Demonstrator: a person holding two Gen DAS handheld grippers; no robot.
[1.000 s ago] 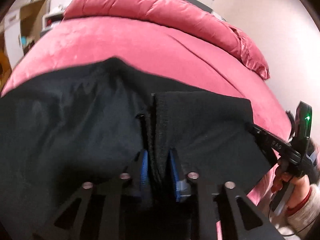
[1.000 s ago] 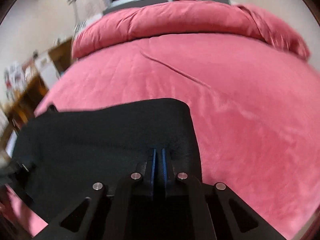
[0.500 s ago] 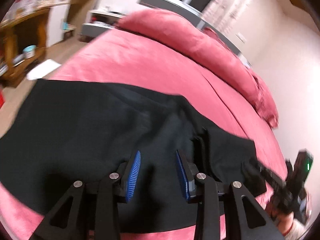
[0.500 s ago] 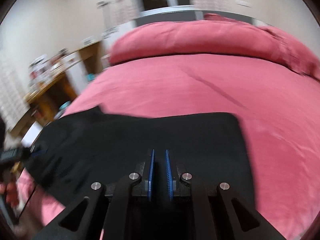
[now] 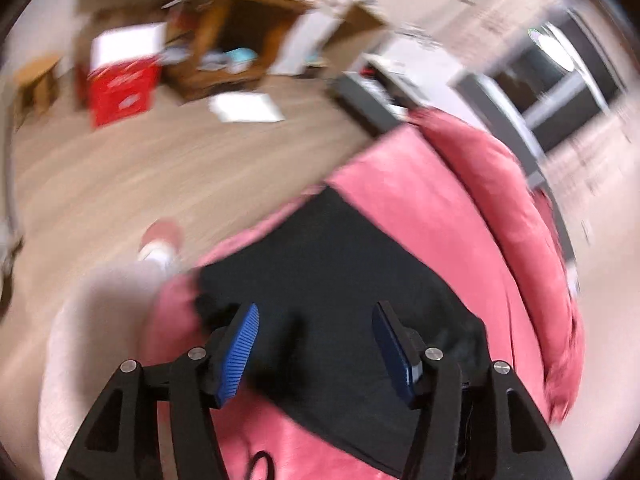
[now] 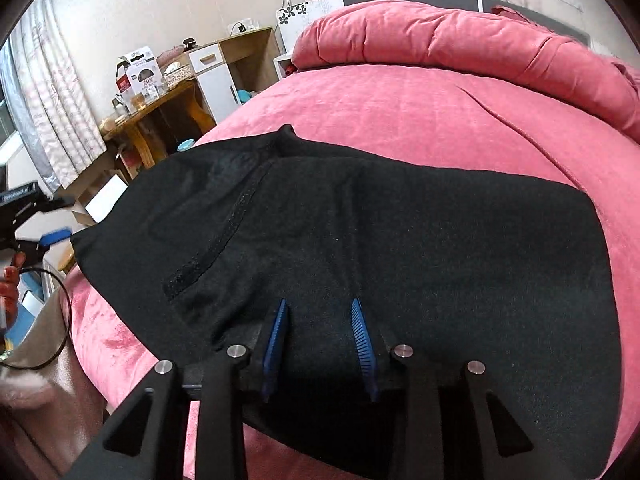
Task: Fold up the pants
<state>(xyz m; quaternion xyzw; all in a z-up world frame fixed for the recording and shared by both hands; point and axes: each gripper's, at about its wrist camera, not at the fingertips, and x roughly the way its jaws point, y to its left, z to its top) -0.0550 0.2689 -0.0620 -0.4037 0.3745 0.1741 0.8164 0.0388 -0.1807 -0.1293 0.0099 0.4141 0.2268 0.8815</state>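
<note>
Two sets of tongs are in my views, both above the flat black fabric pants (image 6: 400,240) spread on the rose-pink velvet bedspread (image 6: 460,112). My left gripper (image 5: 316,344) hangs over the pants' end at the bed's near edge, its blue ribbed pads (image 5: 240,348) wide apart and opening, gripping nothing. My right gripper (image 6: 320,344) sits over the pants' near hem, jaws moderately apart and opening, cloth beneath them but not pinched. The pants lie folded lengthwise across the bedspread, a stitched seam (image 6: 224,236) showing on top. Beyond the bedspread's far side stands a cluttered wooden desk (image 6: 156,112).
</note>
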